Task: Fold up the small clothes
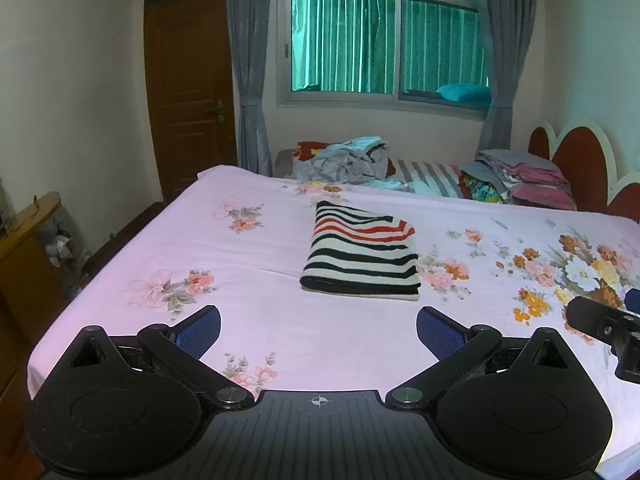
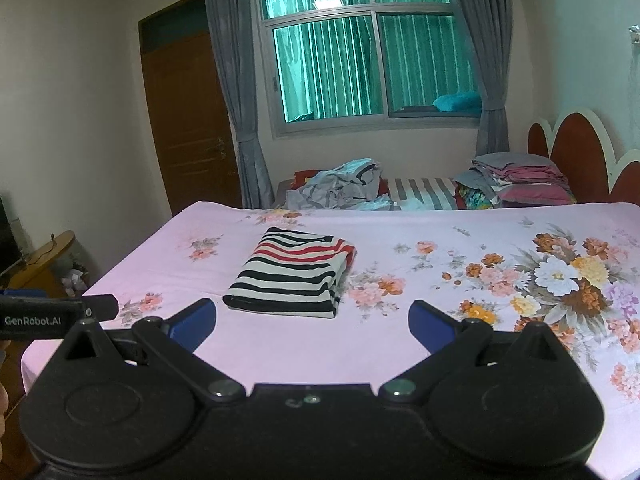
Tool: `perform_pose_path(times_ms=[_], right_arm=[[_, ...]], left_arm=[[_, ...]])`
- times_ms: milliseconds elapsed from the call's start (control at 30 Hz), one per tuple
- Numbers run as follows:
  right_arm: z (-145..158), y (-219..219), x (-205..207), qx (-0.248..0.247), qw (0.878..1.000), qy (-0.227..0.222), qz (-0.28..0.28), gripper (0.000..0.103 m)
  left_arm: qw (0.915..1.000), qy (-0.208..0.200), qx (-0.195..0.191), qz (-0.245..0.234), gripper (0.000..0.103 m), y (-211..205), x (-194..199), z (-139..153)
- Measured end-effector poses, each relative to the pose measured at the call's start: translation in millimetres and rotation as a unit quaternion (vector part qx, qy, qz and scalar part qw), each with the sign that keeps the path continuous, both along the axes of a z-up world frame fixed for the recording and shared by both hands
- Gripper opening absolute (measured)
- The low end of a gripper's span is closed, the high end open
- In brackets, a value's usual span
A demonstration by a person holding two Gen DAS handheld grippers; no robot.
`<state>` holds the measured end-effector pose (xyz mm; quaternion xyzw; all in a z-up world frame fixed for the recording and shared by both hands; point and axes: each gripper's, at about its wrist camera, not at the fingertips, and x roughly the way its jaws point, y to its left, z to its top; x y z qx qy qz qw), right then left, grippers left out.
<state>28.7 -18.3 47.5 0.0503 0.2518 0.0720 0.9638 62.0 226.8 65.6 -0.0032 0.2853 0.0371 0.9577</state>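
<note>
Left gripper (image 1: 318, 330) wide apart, right gripper (image 2: 312, 322) likewise

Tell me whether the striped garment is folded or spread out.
Folded: the striped garment lies as a compact layered rectangle on the bed sheet.

Black, white, red striped garment (image 1: 361, 255); pink floral sheet (image 1: 256, 264).

The folded striped top (image 1: 360, 258) looks like soft matt knit cloth, lying on the bed sheet (image 1: 256, 248), a smooth matt printed cotton. Behind the sheet, the door (image 1: 188, 92) is glossy varnished wood. The left gripper (image 1: 318, 330) is matt black plastic with textured blue pads (image 1: 198, 334).
</note>
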Motion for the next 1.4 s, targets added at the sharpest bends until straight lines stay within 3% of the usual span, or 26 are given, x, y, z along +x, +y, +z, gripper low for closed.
perform_pose_path(times_ms=[1400], right_arm=[[-5,10,5,-0.002,1.0,0.008,0.012,0.103]], left_arm=[[1.0,0.004,0.002,0.008,0.103,4,5,-5]])
